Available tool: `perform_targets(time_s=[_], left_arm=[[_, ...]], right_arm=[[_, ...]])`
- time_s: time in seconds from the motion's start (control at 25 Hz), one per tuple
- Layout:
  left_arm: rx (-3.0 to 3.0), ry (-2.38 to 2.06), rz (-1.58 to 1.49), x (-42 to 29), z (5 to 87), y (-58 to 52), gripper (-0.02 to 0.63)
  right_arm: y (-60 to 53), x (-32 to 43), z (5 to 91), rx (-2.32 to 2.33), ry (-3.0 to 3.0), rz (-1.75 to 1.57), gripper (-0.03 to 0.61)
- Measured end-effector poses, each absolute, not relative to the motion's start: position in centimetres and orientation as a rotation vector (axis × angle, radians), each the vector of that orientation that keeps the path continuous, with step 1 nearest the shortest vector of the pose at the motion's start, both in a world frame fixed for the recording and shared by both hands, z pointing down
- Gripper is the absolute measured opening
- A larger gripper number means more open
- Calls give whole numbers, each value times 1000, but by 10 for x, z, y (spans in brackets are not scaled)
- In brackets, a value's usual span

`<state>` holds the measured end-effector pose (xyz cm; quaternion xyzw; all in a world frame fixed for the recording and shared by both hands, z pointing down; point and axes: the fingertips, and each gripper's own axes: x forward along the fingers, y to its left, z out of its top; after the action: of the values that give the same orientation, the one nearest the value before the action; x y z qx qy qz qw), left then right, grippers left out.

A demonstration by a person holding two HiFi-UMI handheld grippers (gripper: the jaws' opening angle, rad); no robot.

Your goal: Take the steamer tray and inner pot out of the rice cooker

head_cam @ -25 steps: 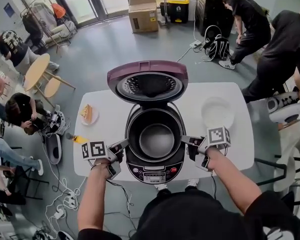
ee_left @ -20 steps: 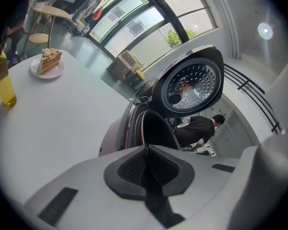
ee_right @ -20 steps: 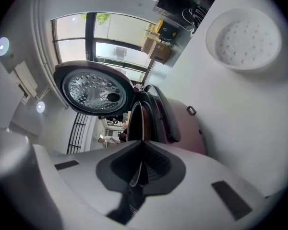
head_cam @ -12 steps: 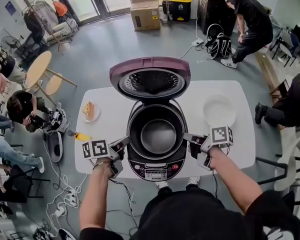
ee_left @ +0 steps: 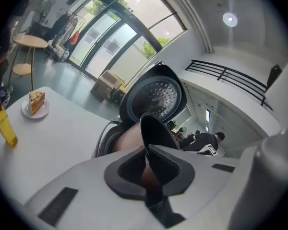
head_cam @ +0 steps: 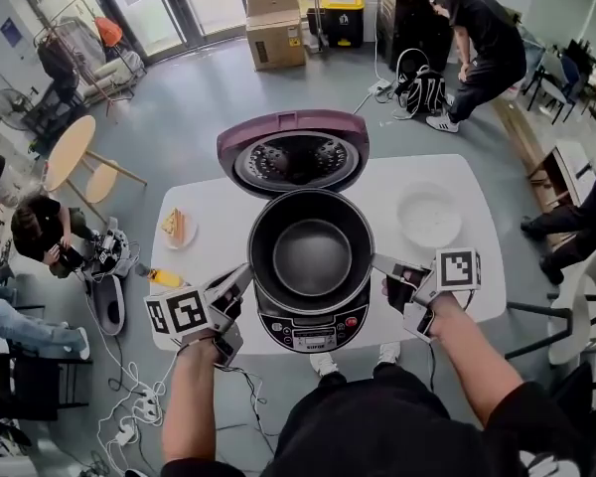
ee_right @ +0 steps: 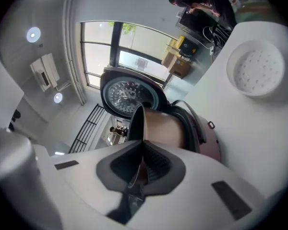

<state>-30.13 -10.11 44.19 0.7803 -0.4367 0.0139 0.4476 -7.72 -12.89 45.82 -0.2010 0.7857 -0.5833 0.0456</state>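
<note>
Pinching the inner pot [head_cam: 311,256], left tongs [head_cam: 245,273] and right tongs [head_cam: 378,264] held it over the cooker [head_cam: 313,328]; steamer tray [head_cam: 429,215] was already out

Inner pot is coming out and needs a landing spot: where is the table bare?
The widest bare table lies left, between the cake plate and the rice cooker. A smaller patch sits near the right corner, in front of the steamer tray, under the right tongs. Crowded: the yellow bottle at the left edge, the cooker mid-table.
</note>
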Motion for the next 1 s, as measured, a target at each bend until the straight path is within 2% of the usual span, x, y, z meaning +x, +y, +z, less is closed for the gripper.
perform_targets(time_s=[0.24, 0.48, 0.8, 1.0], left_arm=[[2074, -1162, 38, -282, 397, -94, 26], [2131, -1163, 20, -229, 371, -86, 28], [2175, -1115, 17, -121, 363, -88, 28], [2160, -1080, 22, -48, 386, -93, 28]], right_arm=[[-112, -57, 415, -634, 2402, -1635, 14], [-105, -3, 390, -649, 2391, -1548, 14], [-100, 109, 385, -769, 2365, -1504, 15], [-99, 184, 399, -855, 2353, -1485, 14]])
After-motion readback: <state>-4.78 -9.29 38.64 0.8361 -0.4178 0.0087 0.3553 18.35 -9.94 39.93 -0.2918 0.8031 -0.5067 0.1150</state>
